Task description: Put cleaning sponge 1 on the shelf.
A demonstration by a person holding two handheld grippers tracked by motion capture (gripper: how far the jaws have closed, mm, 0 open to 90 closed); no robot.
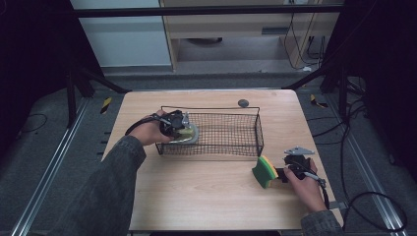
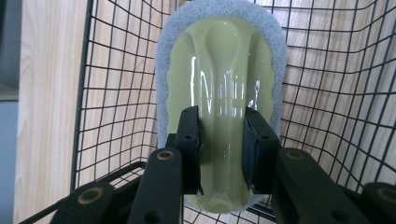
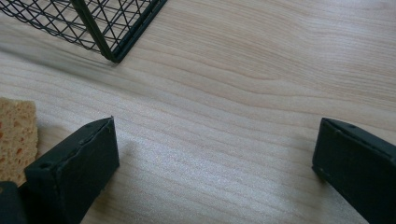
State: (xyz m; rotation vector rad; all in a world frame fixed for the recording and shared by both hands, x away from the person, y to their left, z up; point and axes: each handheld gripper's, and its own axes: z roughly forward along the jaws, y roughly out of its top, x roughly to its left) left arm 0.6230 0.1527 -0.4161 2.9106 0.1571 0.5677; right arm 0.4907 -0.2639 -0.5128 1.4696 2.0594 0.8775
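Note:
A pale green scrubber with a grey-white pad point(image 2: 224, 70) hangs inside the left end of the black wire basket point(image 1: 211, 109). My left gripper point(image 2: 222, 126) is shut on its glossy handle. From the high view the scrubber point(image 1: 188, 132) sits just past my left gripper point(image 1: 178, 125), over the basket's left rim. My right gripper point(image 1: 284, 172) rests low on the wooden table point(image 1: 196, 196) at the right, open with nothing but bare wood between its jaws point(image 3: 215, 144). A yellow-and-green sponge point(image 1: 264, 171) stands just left of it; its porous face point(image 3: 16, 135) lies outside the left jaw.
The basket's near right corner point(image 3: 112, 42) lies a short way ahead of the right gripper. A small dark round object point(image 1: 243, 103) sits near the table's far edge. Cables trail over the floor to the right of the table.

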